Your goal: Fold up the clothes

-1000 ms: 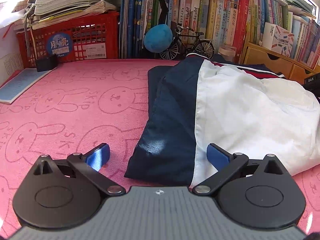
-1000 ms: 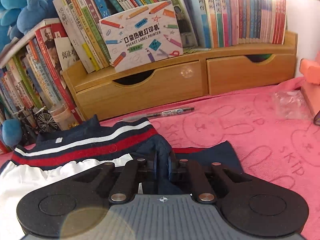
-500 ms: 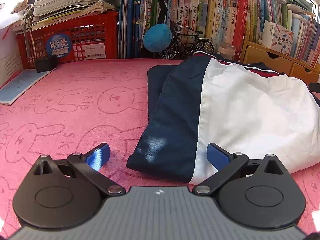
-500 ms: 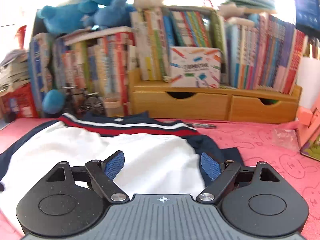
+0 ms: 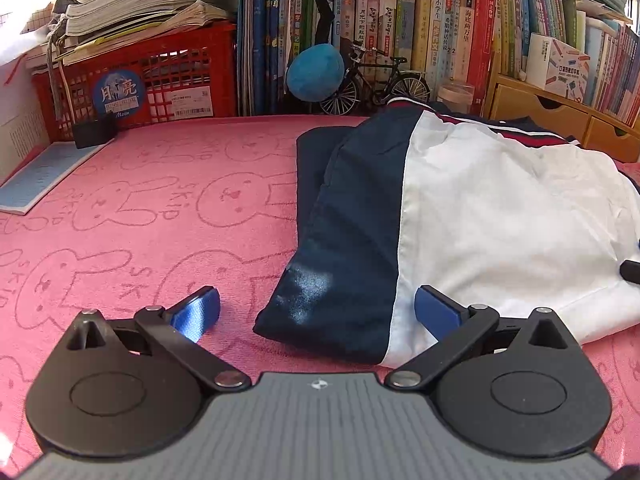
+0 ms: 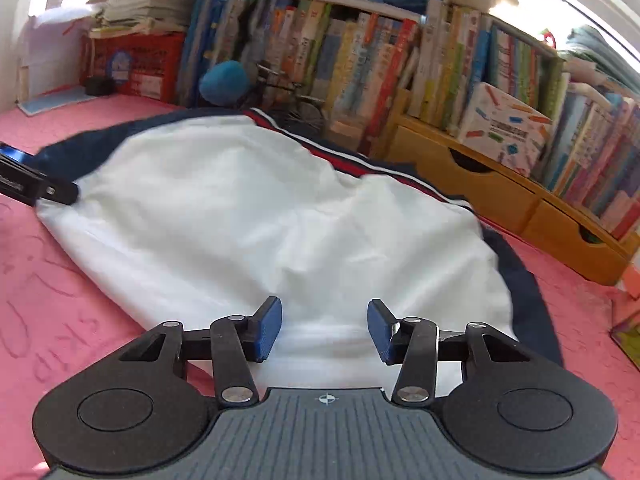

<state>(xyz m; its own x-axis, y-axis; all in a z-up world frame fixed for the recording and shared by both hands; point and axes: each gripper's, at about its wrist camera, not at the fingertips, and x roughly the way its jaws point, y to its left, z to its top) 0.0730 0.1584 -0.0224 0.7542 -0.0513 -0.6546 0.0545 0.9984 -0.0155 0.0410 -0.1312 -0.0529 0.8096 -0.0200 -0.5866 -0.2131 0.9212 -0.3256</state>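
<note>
1. The navy-and-white nylon jacket with the red-and-white striped trim [image 5: 472, 216] lies on the desk, which is covered by a pink towel printed with rabbit outlines [image 5: 132, 208]. In my left wrist view it fills the centre and right of the frame; in my right wrist view it spreads from the middle left to the lower centre.

2. It lies doubled over itself: a white panel faces up, a navy band runs down its left edge, and a second navy layer shows beneath at the upper middle of the left view. I judge it partly folded, though it could as well be a bundle laid down for smoothing.

3. My left hand-held gripper [image 5: 316, 312] sits low at the bottom of its frame with its blue pads wide apart, straddling the near navy corner. It holds nothing; I keep it there because that corner is the edge I could pinch.

4. My right hand-held gripper [image 6: 324, 328] has its pads apart too, with only white cloth lying between them, unclamped. It hovers over the near hem at the bottom centre, placed opposite my left one so the two bracket the garment.

5. The model bicycle [image 5: 376, 80], the books and the wooden drawer shelf [image 6: 504, 196] crowd the top of both frames, so I judge folds are best made toward me.
</note>
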